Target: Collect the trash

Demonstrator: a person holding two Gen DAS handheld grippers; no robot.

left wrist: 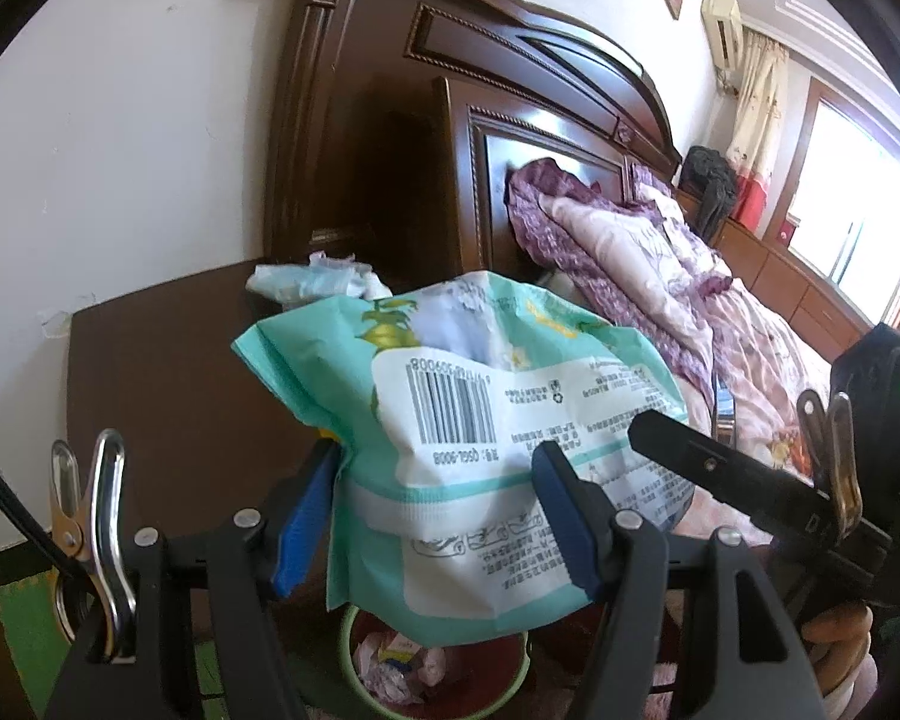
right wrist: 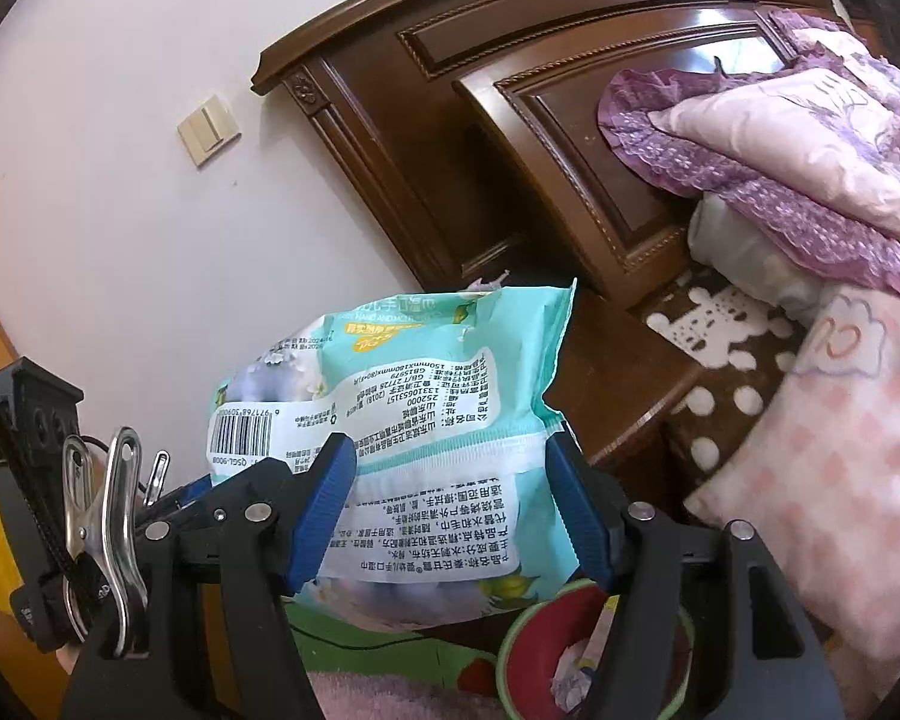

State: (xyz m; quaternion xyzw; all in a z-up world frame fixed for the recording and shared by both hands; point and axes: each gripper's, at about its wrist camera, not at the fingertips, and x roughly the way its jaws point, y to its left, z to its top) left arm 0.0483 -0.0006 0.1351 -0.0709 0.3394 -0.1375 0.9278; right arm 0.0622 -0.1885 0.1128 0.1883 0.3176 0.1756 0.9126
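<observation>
A mint-green and white wet-wipe pack [left wrist: 510,372] with a barcode hangs in the air, held between both grippers. My left gripper [left wrist: 435,510] is shut on its lower part, with a blue pad on each side. My right gripper [right wrist: 450,510] grips the same pack [right wrist: 402,384] across its width. In the left wrist view a black finger of the right gripper [left wrist: 690,456] comes in from the right against the pack. Below the pack stands a green-rimmed bin [left wrist: 354,666] with a red inside and crumpled trash in it, also low in the right wrist view as the bin [right wrist: 528,618].
A dark wooden nightstand [left wrist: 168,360] carries a crumpled white-blue wad [left wrist: 312,279] at its back. The carved headboard [left wrist: 450,120] and the bed with purple and pink bedding [left wrist: 660,276] lie to the right. A pink pillow [right wrist: 822,480] sits close on the right.
</observation>
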